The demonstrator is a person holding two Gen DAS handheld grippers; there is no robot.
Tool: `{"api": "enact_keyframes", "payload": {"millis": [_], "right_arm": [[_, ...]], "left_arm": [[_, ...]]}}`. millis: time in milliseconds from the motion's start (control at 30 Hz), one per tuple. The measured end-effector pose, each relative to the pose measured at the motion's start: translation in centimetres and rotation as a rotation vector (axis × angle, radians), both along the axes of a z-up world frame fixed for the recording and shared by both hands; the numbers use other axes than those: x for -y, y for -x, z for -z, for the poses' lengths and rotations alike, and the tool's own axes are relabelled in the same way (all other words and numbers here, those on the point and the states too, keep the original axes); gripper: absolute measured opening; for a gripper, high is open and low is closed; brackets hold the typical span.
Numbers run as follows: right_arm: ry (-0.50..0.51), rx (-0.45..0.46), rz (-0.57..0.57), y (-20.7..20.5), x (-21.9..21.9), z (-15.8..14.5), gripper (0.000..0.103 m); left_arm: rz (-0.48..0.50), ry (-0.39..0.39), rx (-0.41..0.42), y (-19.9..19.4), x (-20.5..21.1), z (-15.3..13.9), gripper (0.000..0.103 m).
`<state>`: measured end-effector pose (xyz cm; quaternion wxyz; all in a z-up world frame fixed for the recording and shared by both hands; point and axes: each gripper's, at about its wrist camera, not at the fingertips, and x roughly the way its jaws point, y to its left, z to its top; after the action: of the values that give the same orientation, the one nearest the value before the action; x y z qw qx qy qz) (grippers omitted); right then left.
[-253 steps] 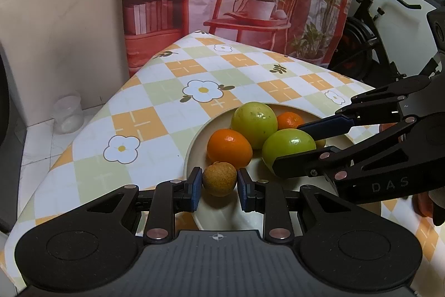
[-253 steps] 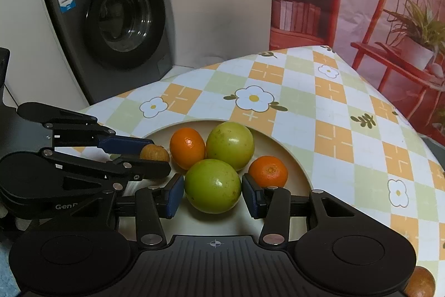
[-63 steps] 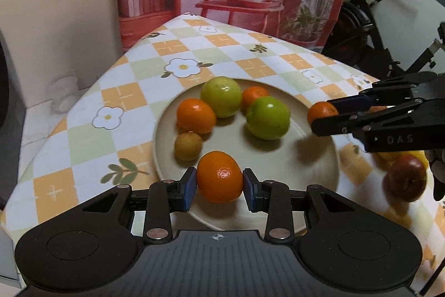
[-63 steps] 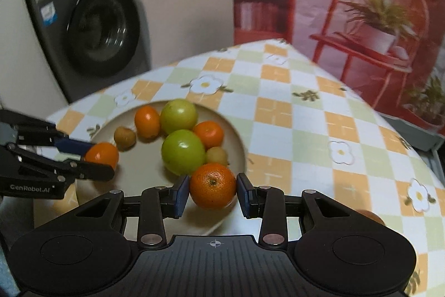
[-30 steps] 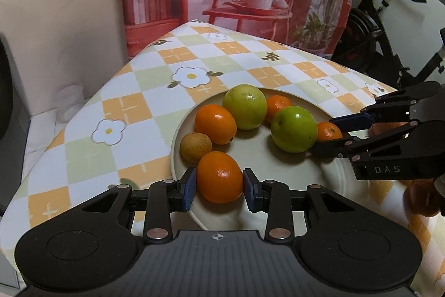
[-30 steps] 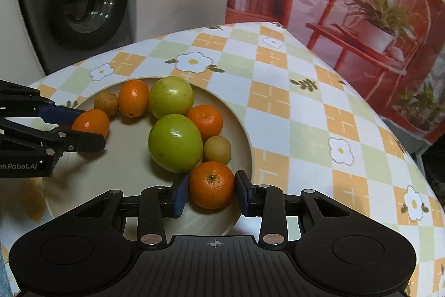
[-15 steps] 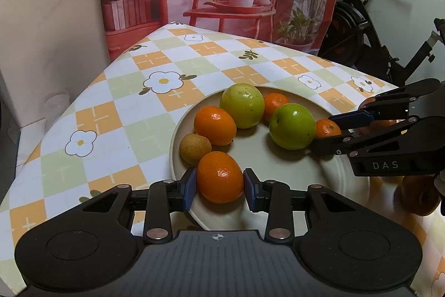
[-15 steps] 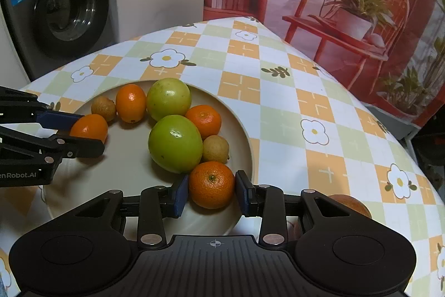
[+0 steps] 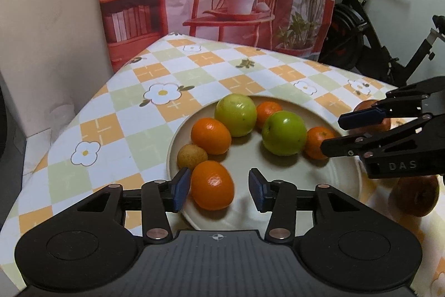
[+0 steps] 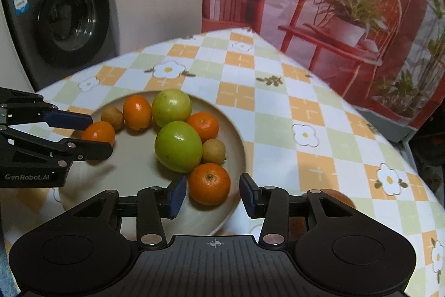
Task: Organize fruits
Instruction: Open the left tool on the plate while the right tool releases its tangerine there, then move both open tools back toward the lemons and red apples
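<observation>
1. The left tool [image 9: 219, 187] was seen with its jaws opening. An orange [image 9: 212, 185] lay between them on the plate [image 9: 345, 174], close to the left pad; the right pad stood clear of it.
2. The right tool [image 10: 212, 196] was likewise opening. A mandarin [image 10: 209, 183] sat between its pads near the plate's right rim, with a gap visible on the right side.
3. On the plate, two green fruits [image 9: 283, 132] were grouped in the middle, touching or nearly so. A second orange [image 9: 210, 135] and a small brown fruit [image 9: 192, 156] were placed just beside the released orange.
4. A smaller mandarin [image 9: 267, 110] was tucked behind the green fruits, and another small brown fruit [image 10: 213, 151] lay against the nearer green one.
5. A reddish-brown fruit [image 9: 415, 195] was left off the plate on the checked table [image 9: 91, 130], below the right tool.
6. A washing machine [image 10: 58, 16] was visible behind the table.
</observation>
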<state>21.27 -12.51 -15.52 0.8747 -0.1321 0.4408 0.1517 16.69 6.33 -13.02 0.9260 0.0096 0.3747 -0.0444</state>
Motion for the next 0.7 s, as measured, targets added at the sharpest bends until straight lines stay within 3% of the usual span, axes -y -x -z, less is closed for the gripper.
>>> {"api": "enact_keyframes", "payload": {"millis": [300,700], "right_arm": [[-0.092,0.206,0.150,4.5,5.6,-3.7,0.039],[-0.119,0.306,0.332,11.1,14.1,-5.4,0.039]], "left_arm": [[0.013,0.028,0.100,1.0,2.8,-2.6,0.049],[0.146,0.059,0.147,0.9,9.4,-3.8,0.049]]}}
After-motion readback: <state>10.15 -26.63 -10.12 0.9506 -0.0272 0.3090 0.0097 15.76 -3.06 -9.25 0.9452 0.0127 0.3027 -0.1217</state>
